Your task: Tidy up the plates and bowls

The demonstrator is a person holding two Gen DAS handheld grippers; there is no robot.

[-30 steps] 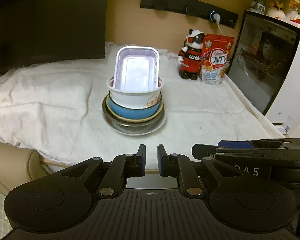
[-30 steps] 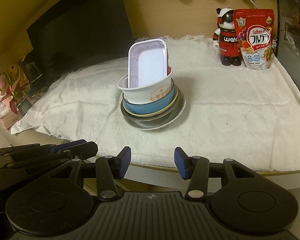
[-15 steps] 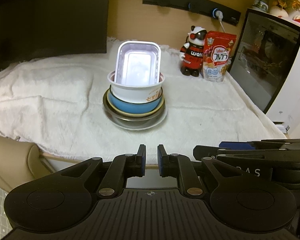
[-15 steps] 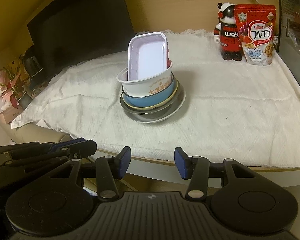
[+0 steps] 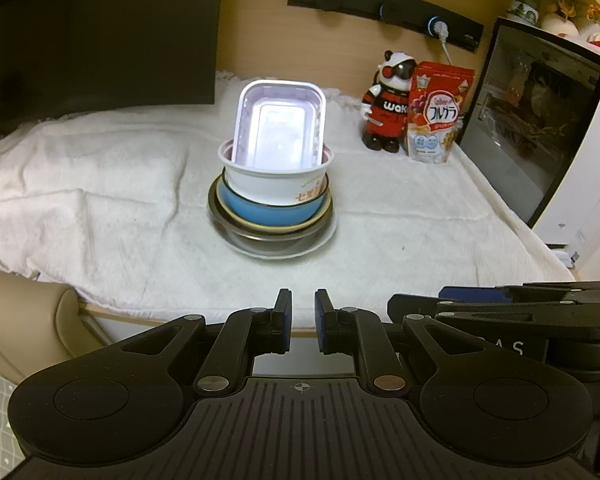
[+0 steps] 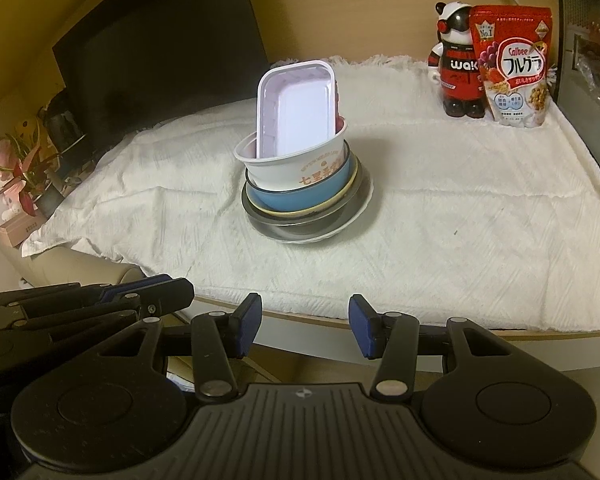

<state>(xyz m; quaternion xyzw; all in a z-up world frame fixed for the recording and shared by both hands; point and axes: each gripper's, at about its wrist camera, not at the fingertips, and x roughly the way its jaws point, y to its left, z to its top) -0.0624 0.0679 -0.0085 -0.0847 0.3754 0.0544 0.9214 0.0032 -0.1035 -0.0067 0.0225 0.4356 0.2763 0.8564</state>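
A stack of dishes stands mid-table on the white cloth point(image 5: 100, 200): a white plate point(image 5: 324, 240) at the bottom, a metal bowl point(image 5: 236, 228), a blue bowl point(image 5: 268, 210), a white paper bowl point(image 5: 268, 184), and a rectangular white tray point(image 5: 280, 128) standing upright in it. The stack also shows in the right wrist view, with the tray point(image 6: 296, 108) and blue bowl point(image 6: 300, 196). My left gripper point(image 5: 300, 320) is nearly shut and empty, held off the table's front edge. My right gripper point(image 6: 304, 324) is open and empty, also short of the edge.
A panda figure point(image 5: 388, 104) and a red cereal bag point(image 5: 436, 116) stand at the back right. A microwave point(image 5: 540, 128) is on the right. A dark screen point(image 5: 92, 40) fills the back left. A beige chair point(image 5: 28, 320) sits below the table's left front.
Both grippers have drawn back and up a little from the table; the stack looks slightly farther off. Jaw openings are unchanged.
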